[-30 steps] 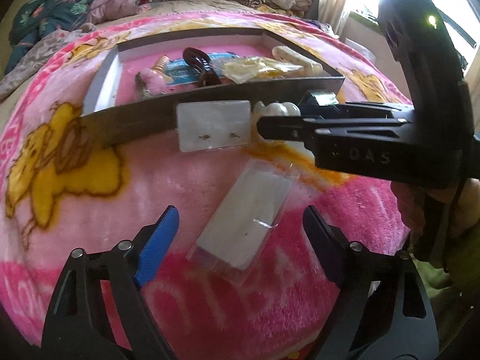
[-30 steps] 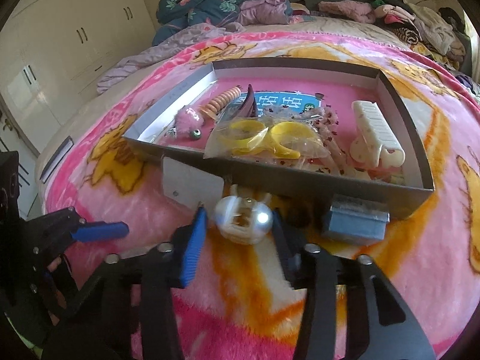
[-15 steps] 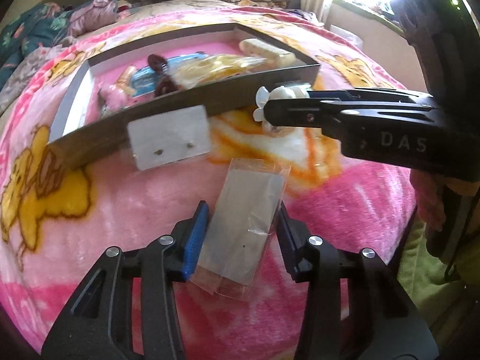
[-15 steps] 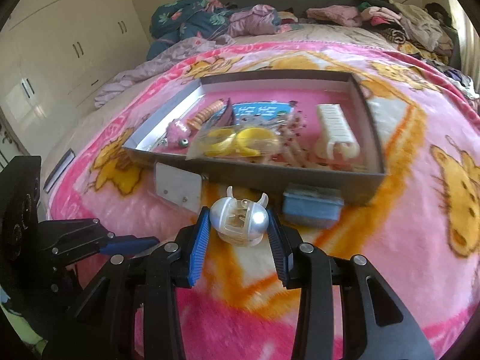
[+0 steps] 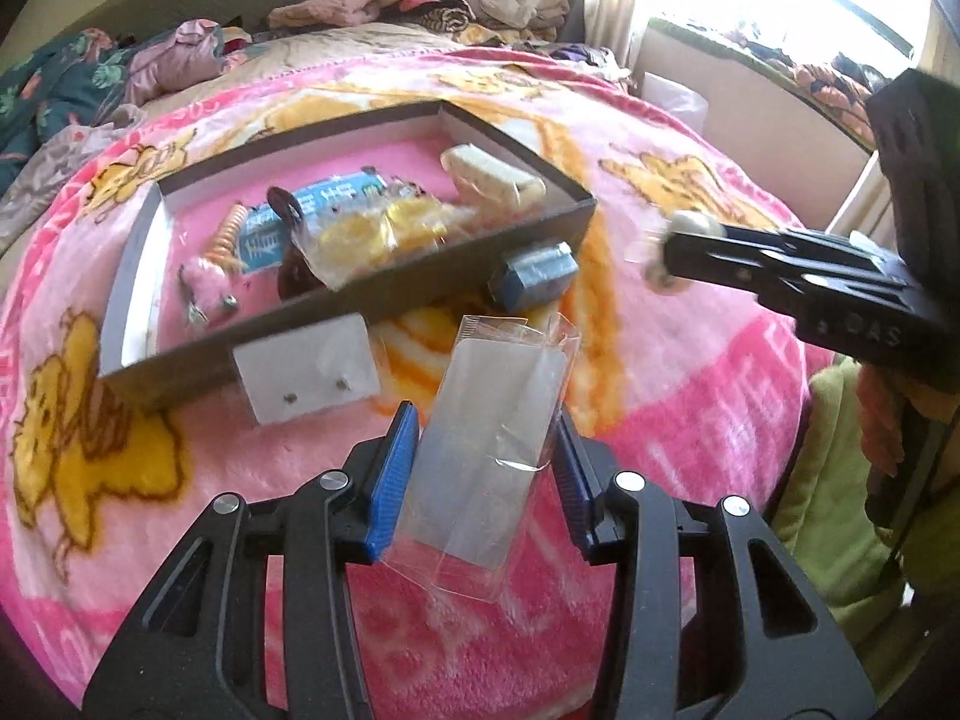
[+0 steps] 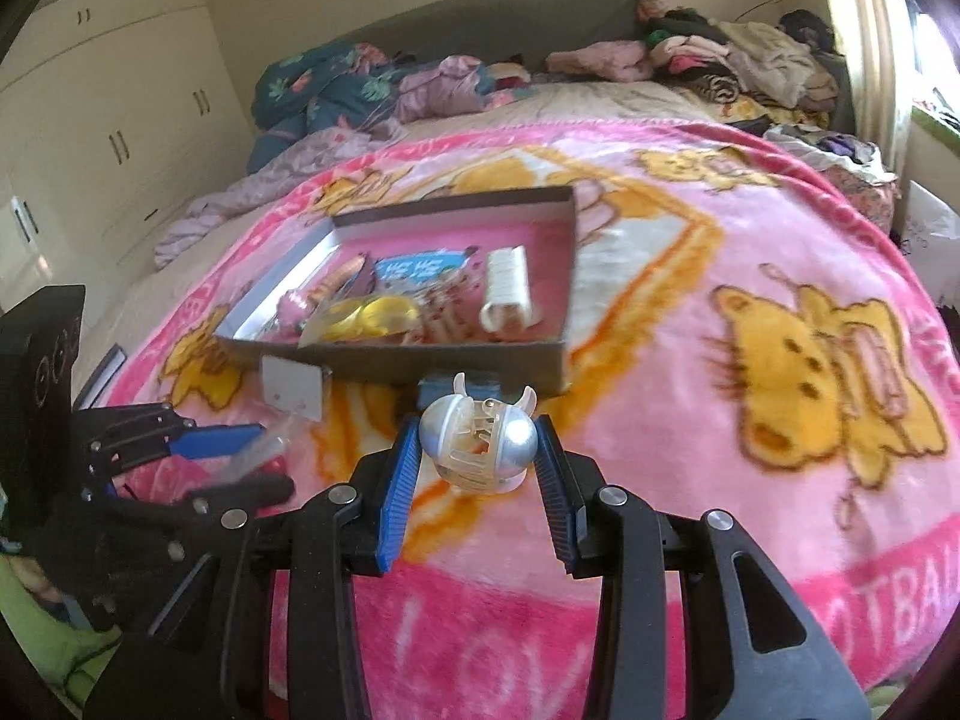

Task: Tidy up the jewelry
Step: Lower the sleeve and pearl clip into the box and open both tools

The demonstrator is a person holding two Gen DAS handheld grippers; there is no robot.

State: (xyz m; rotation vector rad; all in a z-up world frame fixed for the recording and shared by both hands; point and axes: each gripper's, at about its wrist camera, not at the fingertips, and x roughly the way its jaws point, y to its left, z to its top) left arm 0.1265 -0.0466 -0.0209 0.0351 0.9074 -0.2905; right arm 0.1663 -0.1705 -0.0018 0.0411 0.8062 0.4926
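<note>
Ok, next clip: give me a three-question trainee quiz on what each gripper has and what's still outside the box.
1. What does the left gripper hold?
2. True or false: the right gripper holds the silver hair claw.
3. Which lies outside the box? A cream hair clip; B white earring card; C yellow rings bag.

Key: 1 a clear plastic sleeve; 2 true; 3 B.

Clear plastic earring sleeve (image 5: 489,462) held tilted above blanket; pearl-silver claw hair clip (image 6: 478,443) held upright before shallow brown cardboard tray (image 6: 420,354).
</note>
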